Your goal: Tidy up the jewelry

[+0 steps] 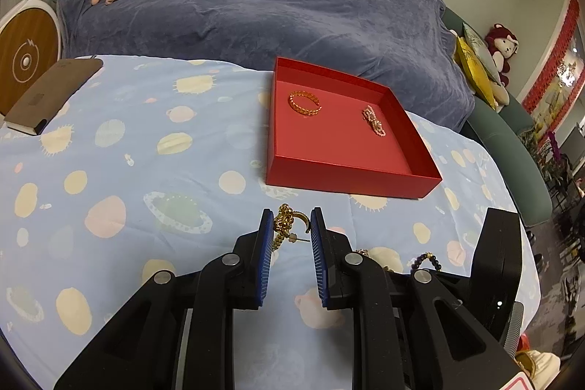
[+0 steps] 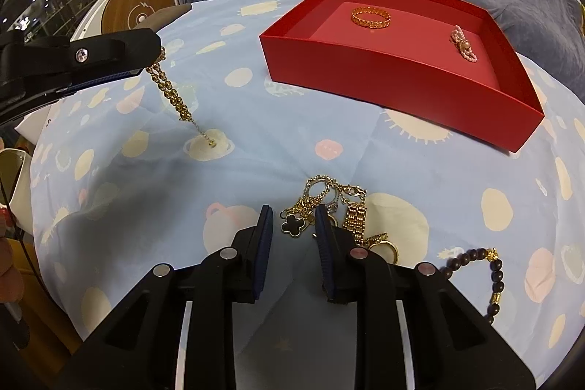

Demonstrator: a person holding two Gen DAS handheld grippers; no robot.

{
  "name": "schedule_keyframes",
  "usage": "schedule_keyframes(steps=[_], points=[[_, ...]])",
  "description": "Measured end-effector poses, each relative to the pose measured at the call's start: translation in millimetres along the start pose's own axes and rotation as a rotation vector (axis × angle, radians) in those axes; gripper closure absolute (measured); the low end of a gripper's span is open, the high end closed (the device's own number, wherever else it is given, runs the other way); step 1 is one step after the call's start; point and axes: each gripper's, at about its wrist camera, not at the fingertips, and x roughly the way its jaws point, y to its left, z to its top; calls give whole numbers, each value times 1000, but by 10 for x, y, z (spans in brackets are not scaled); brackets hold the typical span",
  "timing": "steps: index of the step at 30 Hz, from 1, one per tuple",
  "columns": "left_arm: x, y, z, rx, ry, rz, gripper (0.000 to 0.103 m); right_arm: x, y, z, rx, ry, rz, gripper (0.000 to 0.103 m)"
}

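Right wrist view: left gripper (image 2: 146,55) jaws pinching gold chain (image 2: 172,94), dangling.
Right gripper (image 2: 292,220): jaws spread, near jewelry pile (image 2: 329,207).
Risk: chain slipping before red box (image 2: 395,75).

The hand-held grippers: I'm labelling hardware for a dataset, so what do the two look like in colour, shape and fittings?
Both match. The left hand-held gripper and right hand-held gripper have matte black angular plastic linkage arms with triangular cut-outs, round silver pivot pins, and two flat fingers faced with ribbed blue pads. A silver screw shows on the left one's side. No cables or sleeves are visible.
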Motion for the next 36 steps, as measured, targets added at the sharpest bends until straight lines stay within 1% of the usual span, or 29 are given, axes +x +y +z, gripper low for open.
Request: schedule_keyframes(steps=[4, 9, 12, 14, 15, 16, 20, 26, 31, 34, 36], points=[[-5, -7, -6, 1, -3, -2, 85, -70, 55, 45, -17, -27, 16, 79], [26, -17, -28, 7, 7, -6, 85, 81, -1, 41, 6, 10, 1, 79], [32, -12, -24, 6, 11, -8, 85, 92, 18, 29, -11, 0, -12, 80], [34, -8, -26, 3, 9, -7, 85, 96, 49, 16, -35, -11, -44, 89], [33, -3, -23, 0, 9, -8, 85, 91, 51, 19, -41, -13, -40, 94], [31, -1, -25, -3, 8, -9, 85, 93, 47, 22, -34, -6, -26, 103], [25, 0, -30, -3, 5, -6, 85, 18, 26, 36, -24, -24, -29, 103], [17, -3, -31, -6, 3, -3, 85, -294, -84, 153, 13, -112, -15, 103], [24, -13, -28, -6, 5, -1, 85, -464, -153, 212, 31, -159, -6, 103], [36, -29, -21, -5, 9, 1, 85, -436, -133, 204, 25, -145, 14, 103], [42, -42, -16, -5, 11, -1, 85, -318, -93, 168, 14, -85, 54, 103]])
